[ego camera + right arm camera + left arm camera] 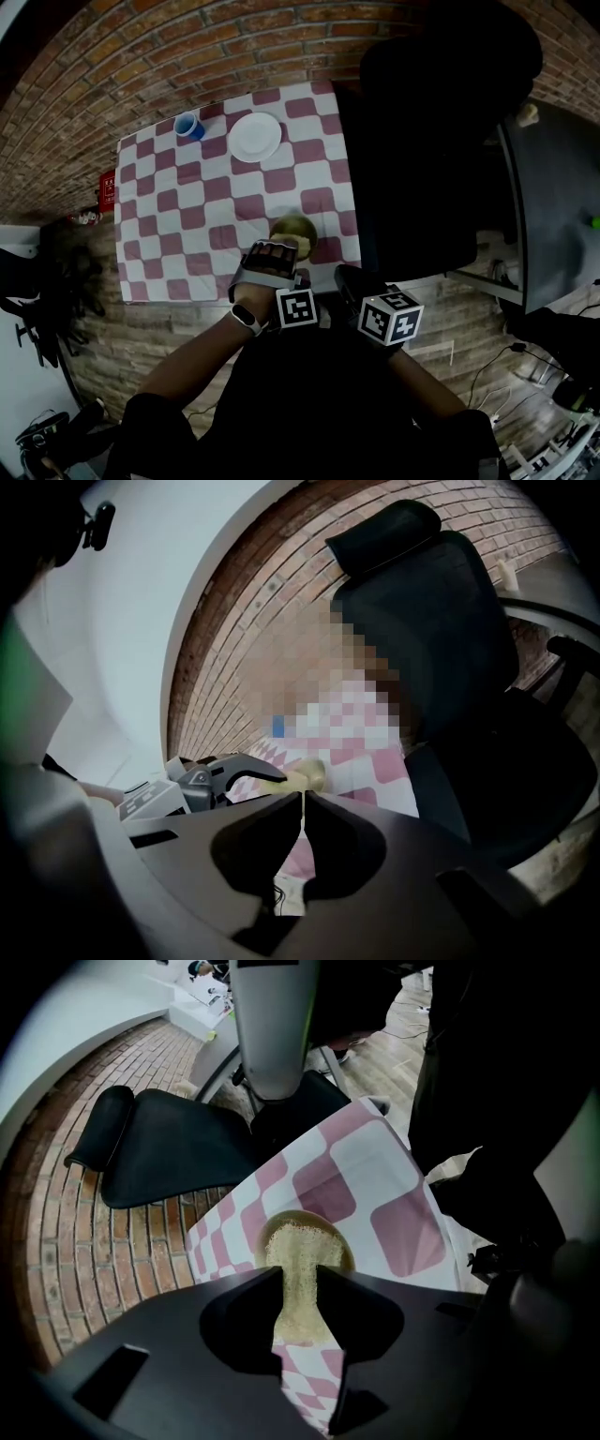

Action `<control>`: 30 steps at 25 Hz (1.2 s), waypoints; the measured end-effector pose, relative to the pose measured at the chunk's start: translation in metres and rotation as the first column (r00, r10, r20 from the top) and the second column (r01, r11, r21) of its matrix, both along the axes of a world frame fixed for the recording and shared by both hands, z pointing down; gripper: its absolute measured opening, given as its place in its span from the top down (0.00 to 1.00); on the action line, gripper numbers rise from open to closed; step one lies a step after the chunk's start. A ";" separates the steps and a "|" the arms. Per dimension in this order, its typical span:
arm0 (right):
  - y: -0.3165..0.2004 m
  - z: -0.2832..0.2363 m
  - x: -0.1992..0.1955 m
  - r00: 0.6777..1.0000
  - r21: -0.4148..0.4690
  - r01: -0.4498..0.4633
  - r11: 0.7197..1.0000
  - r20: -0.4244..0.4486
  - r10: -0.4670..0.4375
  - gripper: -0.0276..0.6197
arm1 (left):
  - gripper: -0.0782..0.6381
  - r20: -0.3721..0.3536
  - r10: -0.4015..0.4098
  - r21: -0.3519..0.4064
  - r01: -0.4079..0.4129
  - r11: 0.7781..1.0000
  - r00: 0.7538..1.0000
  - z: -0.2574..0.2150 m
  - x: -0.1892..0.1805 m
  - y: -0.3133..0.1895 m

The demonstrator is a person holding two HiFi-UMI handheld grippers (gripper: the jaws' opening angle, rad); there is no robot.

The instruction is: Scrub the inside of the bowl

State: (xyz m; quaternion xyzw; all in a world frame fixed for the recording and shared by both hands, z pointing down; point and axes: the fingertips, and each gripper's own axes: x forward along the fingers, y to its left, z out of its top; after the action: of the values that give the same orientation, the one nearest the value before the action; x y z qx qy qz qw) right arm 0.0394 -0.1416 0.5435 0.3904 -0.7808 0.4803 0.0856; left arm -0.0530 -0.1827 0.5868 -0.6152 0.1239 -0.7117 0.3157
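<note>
Right gripper (305,797) is nearest, back off the table edge, jaws all but closed w/ nothing btwn them. Just ahead, left gripper (300,1272) has its jaws set narrow, pinching a yellow sponge (294,1241). The sponge's far end reaches into the bowl (341,1244). Bowl stands near the front edge of the checked tablecloth (169,234). Farther back are a white plate (255,136) and, beside it, a blue cup (188,126); cup's contents can't be made out. A black chair (422,141) crowds the table's right side.
</note>
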 end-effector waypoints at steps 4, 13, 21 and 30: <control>0.000 0.000 -0.002 1.000 -0.003 0.009 1.000 0.003 -0.009 0.91 | 0.73 0.002 -0.019 0.006 0.019 1.000 1.000 0.000 -0.013 -0.001; -0.001 -0.001 0.005 1.000 -0.011 -0.001 1.000 -0.005 0.001 0.91 | 0.73 -0.013 -0.099 0.010 0.099 0.995 0.995 0.002 -0.019 -0.034; 0.000 0.004 0.009 1.000 -0.019 -0.021 1.000 0.001 0.021 0.91 | 0.73 -0.010 -0.082 0.001 0.082 0.997 0.997 0.005 -0.001 -0.050; -0.001 0.004 0.002 1.000 -0.027 0.003 1.000 -0.001 -0.003 0.91 | 0.73 -0.051 -0.059 -0.017 0.059 0.998 0.997 0.002 0.011 -0.022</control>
State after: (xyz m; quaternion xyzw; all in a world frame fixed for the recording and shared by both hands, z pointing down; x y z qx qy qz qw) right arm 0.0415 -0.1427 0.5476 0.3883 -0.7748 0.4903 0.0919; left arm -0.0418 -0.2051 0.5890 -0.6316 0.1447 -0.7057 0.2867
